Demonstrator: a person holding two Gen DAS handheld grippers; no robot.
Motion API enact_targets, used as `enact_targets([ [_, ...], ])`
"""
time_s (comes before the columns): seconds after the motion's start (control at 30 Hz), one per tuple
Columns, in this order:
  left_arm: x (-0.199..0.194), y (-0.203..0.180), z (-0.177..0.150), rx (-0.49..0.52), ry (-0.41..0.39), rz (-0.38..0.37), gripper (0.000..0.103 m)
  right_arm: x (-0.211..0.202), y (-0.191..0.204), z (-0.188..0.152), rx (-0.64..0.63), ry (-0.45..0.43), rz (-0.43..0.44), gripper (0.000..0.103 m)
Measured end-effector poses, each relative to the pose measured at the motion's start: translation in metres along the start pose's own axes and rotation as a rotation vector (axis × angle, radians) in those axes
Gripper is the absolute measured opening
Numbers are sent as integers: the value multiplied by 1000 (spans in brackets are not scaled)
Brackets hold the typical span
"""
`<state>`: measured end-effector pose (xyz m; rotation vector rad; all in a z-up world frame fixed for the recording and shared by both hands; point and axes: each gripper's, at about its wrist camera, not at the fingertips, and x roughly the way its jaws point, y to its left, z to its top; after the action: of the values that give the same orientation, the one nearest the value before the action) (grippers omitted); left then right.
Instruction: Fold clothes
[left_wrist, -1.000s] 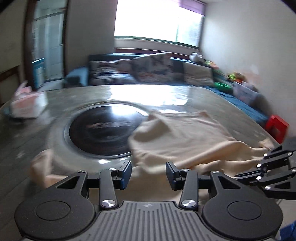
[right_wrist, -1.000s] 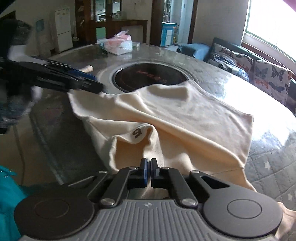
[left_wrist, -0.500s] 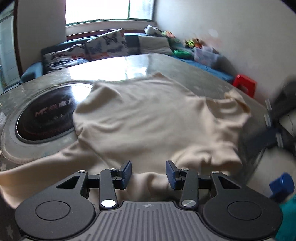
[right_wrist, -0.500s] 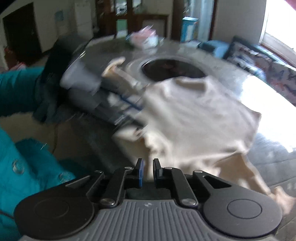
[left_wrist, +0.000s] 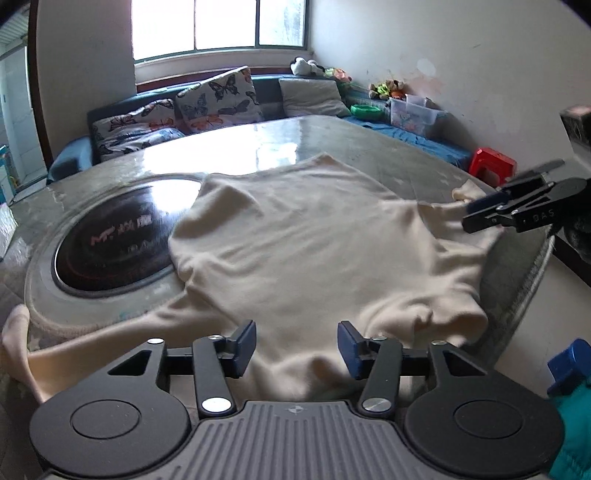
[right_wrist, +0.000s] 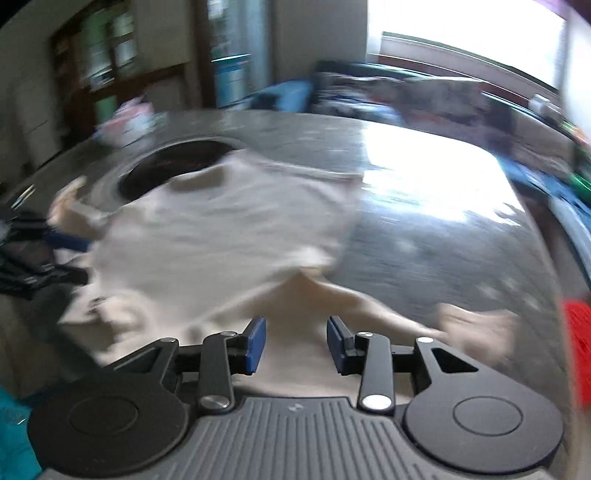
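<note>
- The left tongs (left_wrist: 296, 343) are wide open and hold nothing. They sit low at the near edge of the shirt (left_wrist: 314, 240), with cloth right under the gap.
- The right tongs (right_wrist: 295, 345) are wide open too, and empty. Their view is blurry. Cloth lies under them as well.
- In the left view the right tongs show from the side, over the shirt's right part near one sleeve (left_wrist: 465, 192).
- The shirt is cream. It lies spread on the round table (left_wrist: 369, 144), mostly flat but bumpy at the near right corner.
- One long sleeve (left_wrist: 22, 332) hangs off the table edge on the left. The other sleeve lies near the table's right edge.
- Part of the shirt covers the side of the black round plate (left_wrist: 114, 240) set in the table.
- Far back there is a sofa (left_wrist: 177, 114) with pillows, under the window.
- I think this is the start: the shirt is laid out, and no fold is made yet.
- Next, I think each set of tongs should pinch a part of the shirt, maybe a sleeve or the near edge, and bring it over the middle.
- The pinch should catch the cloth only, not scrape the table.
</note>
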<state>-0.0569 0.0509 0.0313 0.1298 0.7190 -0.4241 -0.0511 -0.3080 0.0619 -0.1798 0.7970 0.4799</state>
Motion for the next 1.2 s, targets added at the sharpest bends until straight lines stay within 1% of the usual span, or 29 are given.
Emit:
enact_targets([
  [0.13,11,-8,14,-15,-28,-19,54,7,-32,-13,100,5,-100,37],
  [0.23,23,-18,22,-16,-39,-45,54,7,-41,-22,108,2,-208,37],
  [0.33,36,-28,26,-11,-27,-68,55,6,-49,-32,114,-1,-317,37],
  [0.43,45,-37,25,16,-7,-83,55,1,-57,-44,126,-2,-421,40],
  [0.5,48,-41,23,35,5,-91,55,-4,-63,-48,155,-2,-478,43],
  [0.6,50,-44,21,51,19,-90,55,-11,-74,-52,202,-16,-538,43],
  [0.63,50,-45,22,53,17,-89,55,-14,-75,-52,200,-34,-535,43],
  [0.7,50,-46,26,51,7,-87,55,-16,-76,-48,206,-62,-501,44],
  [0.73,50,-48,28,51,2,-88,55,-17,-77,-46,209,-76,-483,46],
  [0.8,51,-53,32,55,-7,-95,55,-12,-79,-41,223,-85,-400,49],
  [0.83,52,-56,33,60,-8,-100,55,-8,-80,-39,220,-81,-379,49],
  [0.93,55,-68,34,79,-3,-117,55,-6,-87,-40,237,-70,-392,51],
  [0.97,56,-71,34,87,-1,-125,55,-5,-89,-40,243,-66,-397,56],
  [1.03,58,-79,31,111,8,-151,56,-4,-94,-40,254,-59,-406,60],
  [1.13,61,-89,28,157,23,-168,56,-3,-101,-41,271,-48,-420,61],
  [1.2,62,-94,29,172,21,-170,56,-2,-105,-42,282,-41,-429,63],
])
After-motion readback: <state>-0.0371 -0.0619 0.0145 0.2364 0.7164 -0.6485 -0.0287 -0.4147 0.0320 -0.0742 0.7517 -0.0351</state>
